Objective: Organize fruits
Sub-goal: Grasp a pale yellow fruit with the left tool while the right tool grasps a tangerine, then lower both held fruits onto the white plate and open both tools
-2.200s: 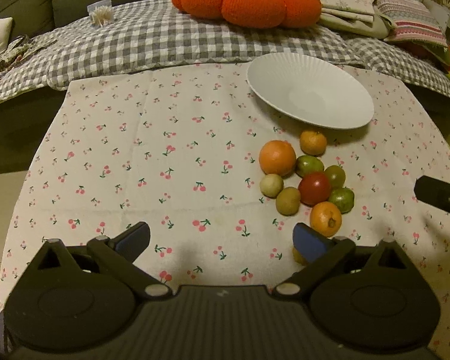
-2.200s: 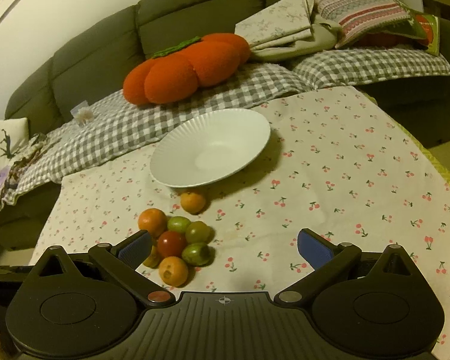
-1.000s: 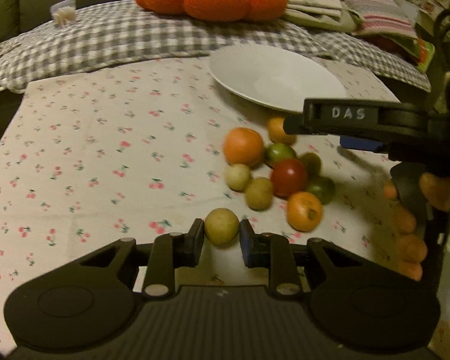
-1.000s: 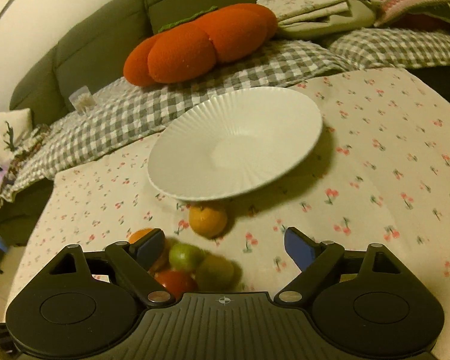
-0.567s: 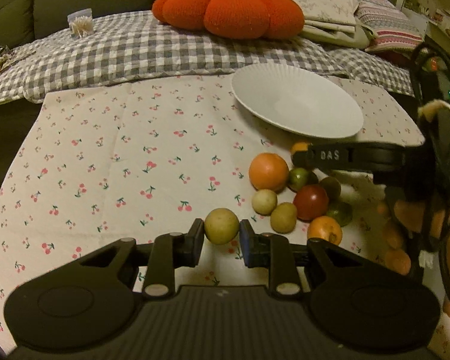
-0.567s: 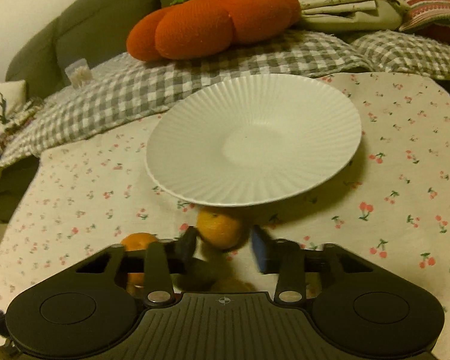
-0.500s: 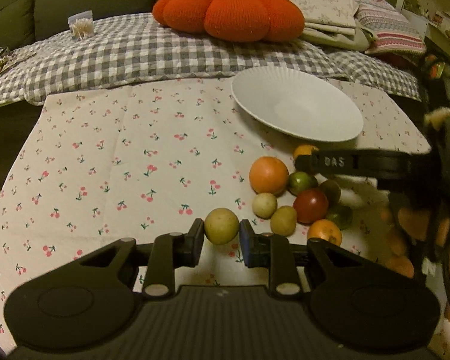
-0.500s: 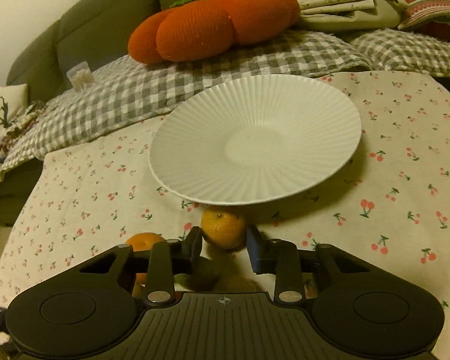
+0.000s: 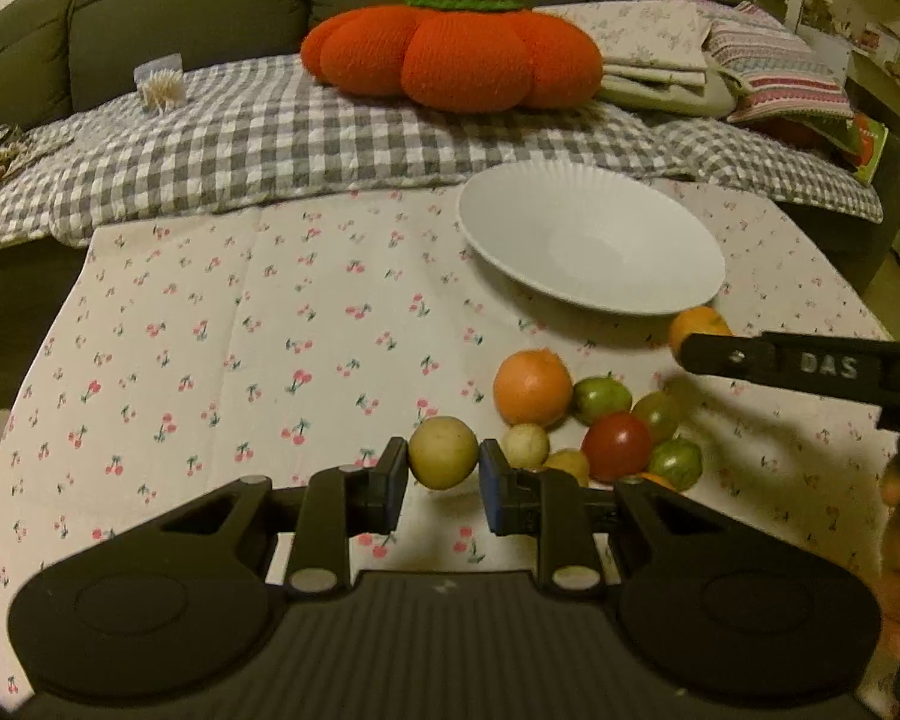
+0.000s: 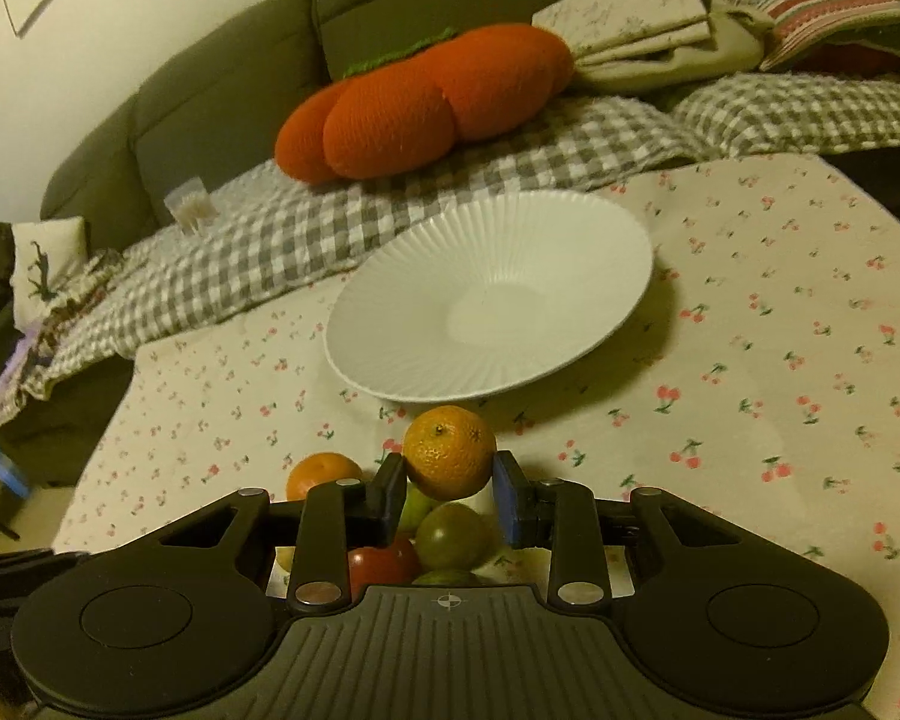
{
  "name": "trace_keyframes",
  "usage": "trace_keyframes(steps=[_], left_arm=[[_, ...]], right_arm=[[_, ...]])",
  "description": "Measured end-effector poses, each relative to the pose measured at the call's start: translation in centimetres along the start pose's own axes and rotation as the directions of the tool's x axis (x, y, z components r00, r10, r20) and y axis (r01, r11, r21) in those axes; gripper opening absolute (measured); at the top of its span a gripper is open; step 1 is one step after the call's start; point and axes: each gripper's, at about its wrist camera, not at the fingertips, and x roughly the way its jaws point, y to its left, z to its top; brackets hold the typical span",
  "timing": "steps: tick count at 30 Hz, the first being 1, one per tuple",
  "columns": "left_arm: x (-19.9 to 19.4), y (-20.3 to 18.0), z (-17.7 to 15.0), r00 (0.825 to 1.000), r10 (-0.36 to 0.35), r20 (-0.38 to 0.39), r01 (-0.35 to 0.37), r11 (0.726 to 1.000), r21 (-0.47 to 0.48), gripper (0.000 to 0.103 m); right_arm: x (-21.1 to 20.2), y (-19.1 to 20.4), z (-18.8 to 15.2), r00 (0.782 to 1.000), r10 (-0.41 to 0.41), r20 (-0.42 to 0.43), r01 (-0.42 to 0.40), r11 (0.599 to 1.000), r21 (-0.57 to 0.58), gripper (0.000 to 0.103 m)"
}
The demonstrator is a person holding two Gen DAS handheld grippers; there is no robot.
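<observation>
My left gripper [image 9: 442, 474] is shut on a pale yellow-green round fruit [image 9: 442, 452] and holds it above the cloth, left of the fruit pile. My right gripper [image 10: 450, 489] is shut on a small mandarin [image 10: 449, 451], lifted just in front of the white ribbed plate [image 10: 492, 300]; the plate also shows in the left wrist view [image 9: 591, 246]. The pile holds a big orange [image 9: 532, 387], a red tomato [image 9: 617, 447], green tomatoes [image 9: 601, 399] and small yellow fruits [image 9: 526, 446]. The right gripper's finger [image 9: 804, 366] crosses the left wrist view, with the mandarin [image 9: 693, 324] at its tip.
The table carries a cherry-print cloth [image 9: 270, 330]. Behind it a sofa holds a grey checked blanket [image 9: 240, 138], an orange pumpkin cushion [image 9: 456, 57] and folded textiles [image 9: 720, 60]. The plate is empty.
Both grippers have risen with their fruit. The right gripper closed on the mandarin about half a second ago and has lifted it off the cloth toward the plate's near rim.
</observation>
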Motion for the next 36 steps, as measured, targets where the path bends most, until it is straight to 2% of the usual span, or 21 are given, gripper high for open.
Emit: trace_keyframes(steps=[7, 12, 18, 26, 36], left_arm=[[0.2, -0.5, 2.2, 0.998, -0.026, 0.06, 0.026, 1.0, -0.002, 0.023], [1.3, -1.2, 4.8, 0.991, -0.056, 0.118, 0.056, 0.998, 0.006, 0.023], [4.2, -3.2, 8.1, 0.983, -0.089, 0.159, 0.088, 0.996, 0.016, 0.023], [8.9, -5.4, 9.9, 0.988, -0.09, 0.126, 0.086, 0.995, 0.041, 0.024], [12.6, -5.7, 9.3, 0.995, -0.075, 0.066, 0.073, 0.997, 0.03, 0.024]], right_arm=[[-1.5, -1.2, 1.1, 0.998, -0.006, 0.055, 0.005, 1.0, 0.012, 0.03], [-0.6, -2.3, 2.2, 0.998, 0.015, 0.066, -0.018, 0.999, 0.042, 0.03], [1.0, -3.4, 3.4, 0.996, -0.004, 0.086, 0.001, 0.999, 0.035, 0.03], [3.5, -4.4, 4.8, 0.993, -0.034, 0.116, 0.032, 0.999, 0.012, 0.03], [5.4, -3.1, 4.6, 0.989, -0.077, 0.128, 0.09, 0.991, -0.1, 0.031]])
